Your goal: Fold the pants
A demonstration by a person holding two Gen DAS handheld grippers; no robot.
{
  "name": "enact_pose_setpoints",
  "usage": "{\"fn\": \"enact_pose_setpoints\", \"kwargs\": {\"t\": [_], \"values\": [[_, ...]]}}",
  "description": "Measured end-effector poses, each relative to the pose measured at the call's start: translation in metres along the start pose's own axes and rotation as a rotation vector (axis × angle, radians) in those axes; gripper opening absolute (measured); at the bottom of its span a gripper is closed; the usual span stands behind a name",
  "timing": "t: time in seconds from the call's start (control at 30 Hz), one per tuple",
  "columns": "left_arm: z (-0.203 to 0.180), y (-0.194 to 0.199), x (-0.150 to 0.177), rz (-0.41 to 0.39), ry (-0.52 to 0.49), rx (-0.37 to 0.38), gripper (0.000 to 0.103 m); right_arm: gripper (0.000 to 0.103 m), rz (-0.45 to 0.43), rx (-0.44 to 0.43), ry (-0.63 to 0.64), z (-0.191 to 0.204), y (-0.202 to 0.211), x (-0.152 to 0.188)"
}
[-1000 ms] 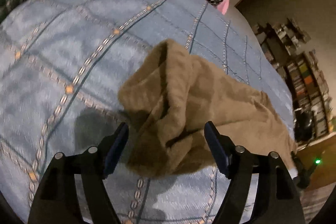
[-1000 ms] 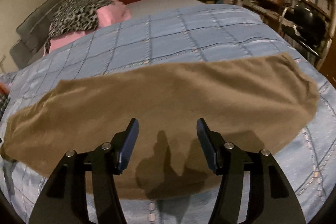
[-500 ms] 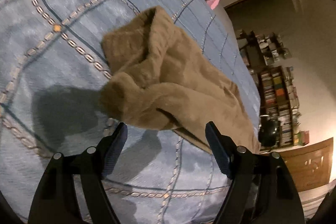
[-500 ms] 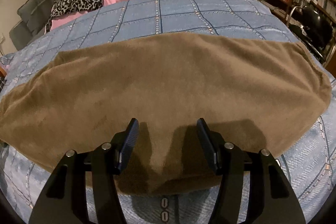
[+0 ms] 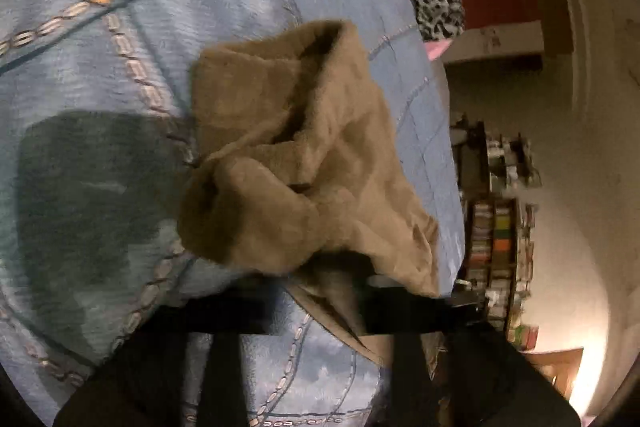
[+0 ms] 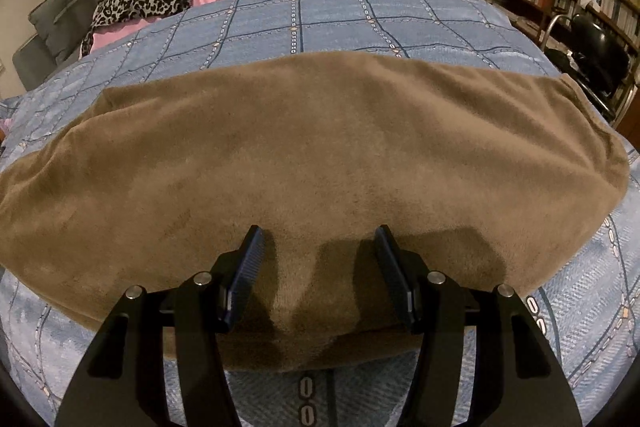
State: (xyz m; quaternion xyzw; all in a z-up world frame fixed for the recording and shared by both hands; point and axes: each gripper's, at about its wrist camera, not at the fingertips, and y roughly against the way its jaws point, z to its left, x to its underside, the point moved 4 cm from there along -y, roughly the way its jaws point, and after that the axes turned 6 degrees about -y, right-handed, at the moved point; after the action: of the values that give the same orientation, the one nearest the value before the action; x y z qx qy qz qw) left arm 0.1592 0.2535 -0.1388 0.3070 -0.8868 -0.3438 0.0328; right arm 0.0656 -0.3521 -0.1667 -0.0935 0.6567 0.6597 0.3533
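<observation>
The brown pants point(image 6: 312, 163) are lying across the bed point(image 6: 360, 15), on its blue checked cover. They are stretched out sideways, from the left side of the bed to the right.

In the left wrist view, one end of the pants point(image 5: 288, 163) is all bunched up and rumpled. The left tool point(image 5: 340, 303) is looking dark and blurry at the near edge of that bunch. Its jaws have just been closing, and they are now clenched, with a flap of brown cloth between them. So the left tool is pinching the near edge of the pants at that end.

In the right wrist view, the right tool point(image 6: 318, 267) is hanging just over the near edge of the pants, around the middle. Its jaws are standing apart and are gripping nothing. The soft cloth is lying between them and under them.

The step right now is getting a good hold, so the pants can be folded over. To do it well, the right tool is going to need to dip to the edge and pinch all the layers, not just the top one. Both tools should be lifting together, so the cloth is not dragging or twisting. The bunched end should be pulled flat first, or the fold will probably come out lumpy. Soft, fuzzy cloth like this may slip, so a firm pinch looks best.
</observation>
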Motion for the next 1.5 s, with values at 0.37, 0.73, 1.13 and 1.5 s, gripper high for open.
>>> {"fn": "enact_pose_setpoints", "kwargs": {"t": [0.37, 0.73, 1.13, 1.5], "values": [[-0.112, 0.048, 0.002, -0.273, -0.671, -0.094, 0.005, 0.059, 0.014, 0.002, 0.028, 0.003, -0.003, 0.007], [0.004, -0.003, 0.030, -0.054, -0.488, -0.224, 0.010, 0.059, 0.057, 0.020, 0.066, 0.006, -0.006, 0.011], [-0.065, 0.023, 0.039, -0.171, -0.656, -0.445, 0.026, 0.059, 0.041, -0.032, 0.038, -0.002, 0.007, 0.014], [-0.110, 0.051, 0.031, -0.343, -0.689, -0.492, 0.059, 0.059, 0.038, 0.031, -0.034, -0.038, 0.004, 0.007]]}}
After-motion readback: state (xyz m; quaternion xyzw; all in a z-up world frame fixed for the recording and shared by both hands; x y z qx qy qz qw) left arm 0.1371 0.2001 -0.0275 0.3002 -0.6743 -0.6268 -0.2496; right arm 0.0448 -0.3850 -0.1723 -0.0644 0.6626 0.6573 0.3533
